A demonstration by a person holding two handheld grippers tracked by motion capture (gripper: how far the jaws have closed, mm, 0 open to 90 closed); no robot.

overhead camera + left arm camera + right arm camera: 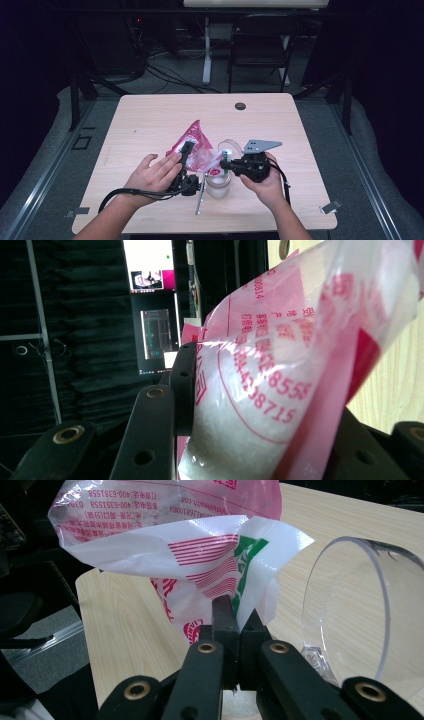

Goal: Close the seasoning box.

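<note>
Left tongs (186, 150) clamping pink bag (192, 140), right tongs (223, 164) pinching its corner

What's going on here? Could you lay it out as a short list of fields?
Held thing: pink and white plastic bag with white grains inside
Left gripper: jaws clamped around the bag's body
Right gripper: jaws pinched shut on the bag's corner
Nearby: clear glass jar beside the bag
Surface: wooden table
</note>
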